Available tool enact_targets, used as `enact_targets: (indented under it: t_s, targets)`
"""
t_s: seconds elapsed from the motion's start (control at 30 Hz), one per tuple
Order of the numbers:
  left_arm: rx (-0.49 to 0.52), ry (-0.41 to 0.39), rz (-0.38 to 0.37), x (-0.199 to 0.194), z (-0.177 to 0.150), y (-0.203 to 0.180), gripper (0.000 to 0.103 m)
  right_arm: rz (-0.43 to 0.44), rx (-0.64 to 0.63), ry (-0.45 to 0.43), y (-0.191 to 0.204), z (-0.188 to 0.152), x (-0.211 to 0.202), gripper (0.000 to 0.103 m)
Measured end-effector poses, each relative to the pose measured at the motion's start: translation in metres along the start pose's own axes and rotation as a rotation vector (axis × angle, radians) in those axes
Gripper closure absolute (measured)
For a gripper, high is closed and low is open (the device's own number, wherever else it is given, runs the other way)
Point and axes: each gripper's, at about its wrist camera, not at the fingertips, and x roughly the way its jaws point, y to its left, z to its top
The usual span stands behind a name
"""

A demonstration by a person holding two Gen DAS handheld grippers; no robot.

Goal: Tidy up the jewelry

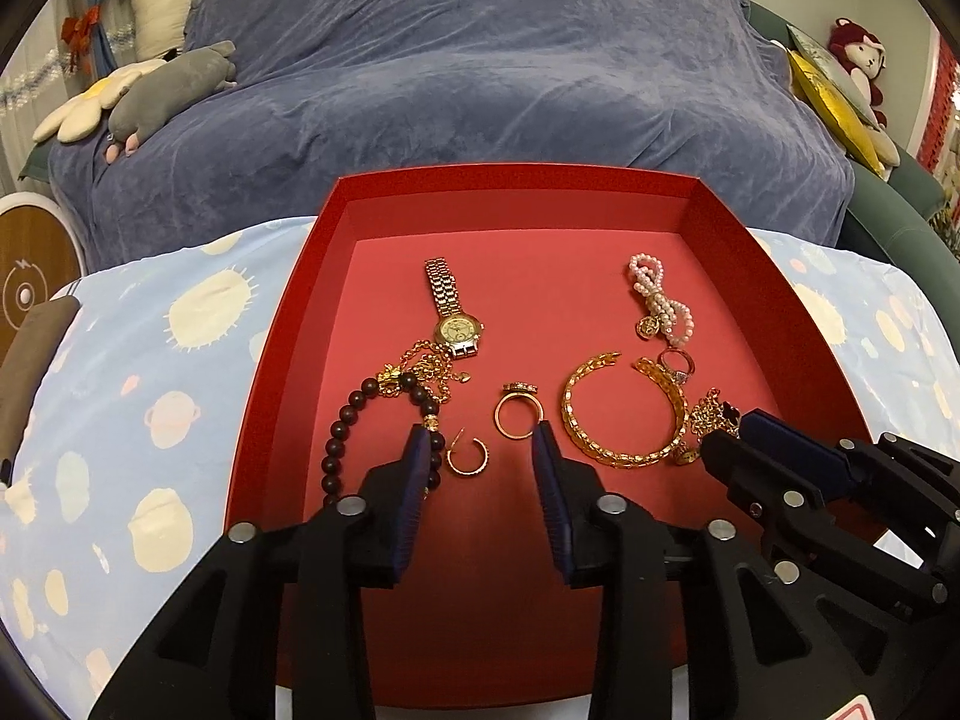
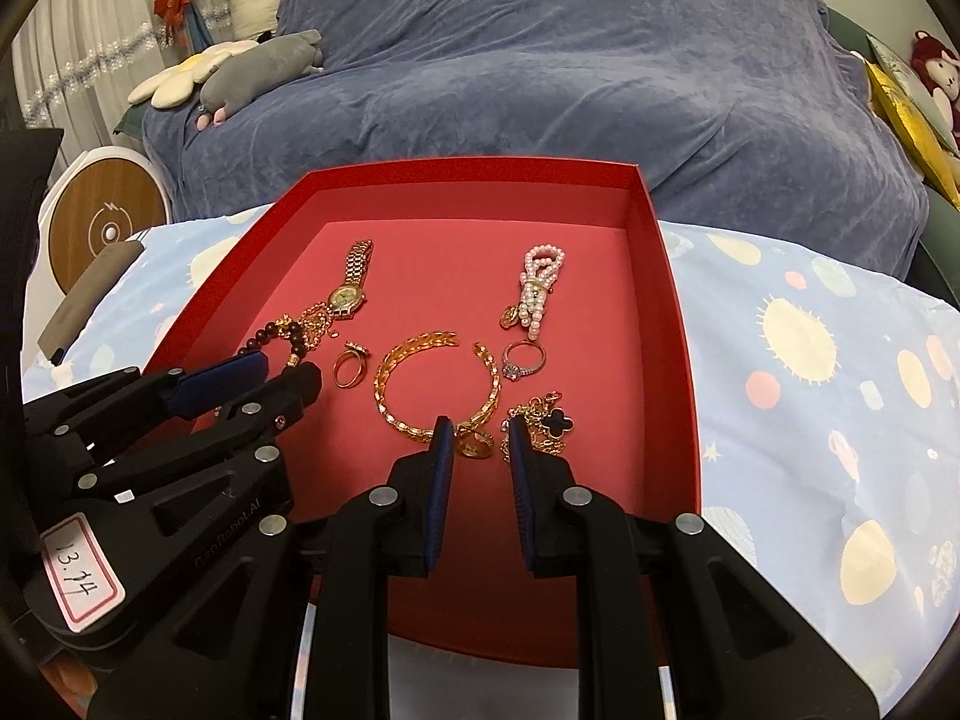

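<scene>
Hovering low over the red tray [image 1: 288,324], the left gripper [image 1: 480,450] stands open and empty, a small gold hoop earring [image 1: 467,455] between its tips. The right gripper [image 2: 477,441] shows a narrow gap over a gold pendant [image 2: 474,447]; whether it pinches, I cannot tell. Closing there could snag the gold bangle [image 2: 438,384] touching the pendant. Around the tray lie a patterned blue cloth [image 2: 810,420] and a draped sofa [image 2: 540,60].

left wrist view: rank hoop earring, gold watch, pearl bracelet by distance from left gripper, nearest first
From the left gripper:
1. hoop earring, just inside the left finger, between the fingertips.
2. gold watch, farther up the red tray, slightly left of centre.
3. pearl bracelet, far right side of the tray, farthest away.
</scene>
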Motion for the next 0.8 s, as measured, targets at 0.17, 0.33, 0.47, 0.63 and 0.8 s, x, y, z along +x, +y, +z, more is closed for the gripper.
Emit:
enact_targets:
  t_s: [0.17,0.33,0.47,0.63,0.8]
  targets:
    - [-0.009,-0.015,0.009,-0.009,0.002,0.004,0.065,-0.007,0.027,-0.024,-0.007,0.001,-0.012,0.073]
    - [-0.020,-0.027,0.015,-0.023,0.003,0.011,0.064,0.001,0.060,-0.040,-0.016,0.001,-0.028,0.073]
    - [-0.023,-0.020,0.030,-0.030,-0.004,0.018,0.063,0.002,0.056,-0.024,-0.017,-0.008,-0.031,0.073]
    - [0.000,0.012,0.056,-0.028,-0.021,0.019,0.063,-0.016,0.028,-0.012,-0.010,-0.022,-0.028,0.073]
    - [-0.001,0.016,0.044,-0.033,-0.034,0.024,0.063,0.006,0.047,0.004,-0.009,-0.035,-0.033,0.073]
